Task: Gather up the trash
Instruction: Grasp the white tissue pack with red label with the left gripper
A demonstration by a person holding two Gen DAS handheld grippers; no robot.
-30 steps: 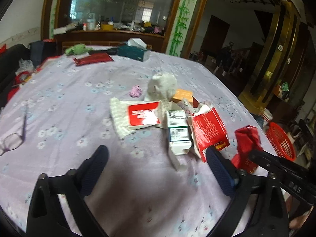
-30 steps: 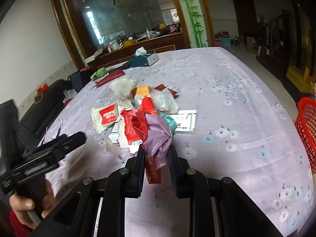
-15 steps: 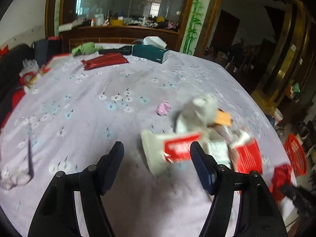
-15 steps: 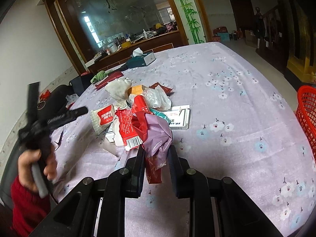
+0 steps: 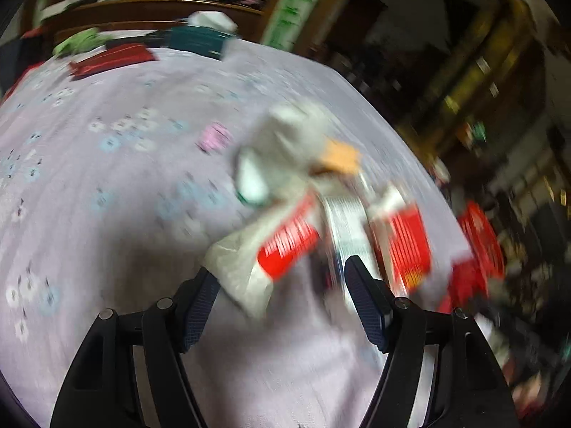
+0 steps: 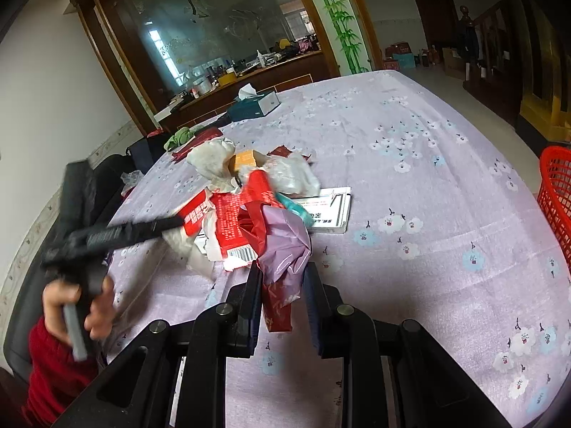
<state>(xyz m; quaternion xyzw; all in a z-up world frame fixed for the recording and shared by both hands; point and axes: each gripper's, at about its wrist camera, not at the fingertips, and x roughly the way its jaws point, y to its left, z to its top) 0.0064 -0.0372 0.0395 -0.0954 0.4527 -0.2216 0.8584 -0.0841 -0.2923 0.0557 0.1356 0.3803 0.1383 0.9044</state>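
The right gripper [image 6: 280, 299] is clenched on a crumpled bundle of red and lilac wrappers [image 6: 282, 249], held just above the bench [image 6: 428, 185]. The left gripper [image 5: 278, 299] has its fingers released and spread; a clear pouch with a red label [image 5: 264, 249] lies between the tips, at the near edge of the trash pile [image 6: 249, 192]. No contact with the pouch can be confirmed, because the left wrist view is heavily blurred.

The remaining trash sits mid-bench: crumpled tissue [image 6: 212, 157], an orange box [image 6: 246, 158], a red printed packet [image 6: 228, 224] and a flat white box [image 6: 326, 210]. The red basket [image 6: 556, 192] stands off the bench edge, to the right.

Risks:
- The fast-moving left gripper may push the light pouch aside instead of straddling it.
- Closing on one corner only may let the thin film slip out.
- Wrappers in the right gripper hang loosely; a swing towards the basket could shed one.

Printing on the packets and white box is present but not legible; only a barcode can be made out.
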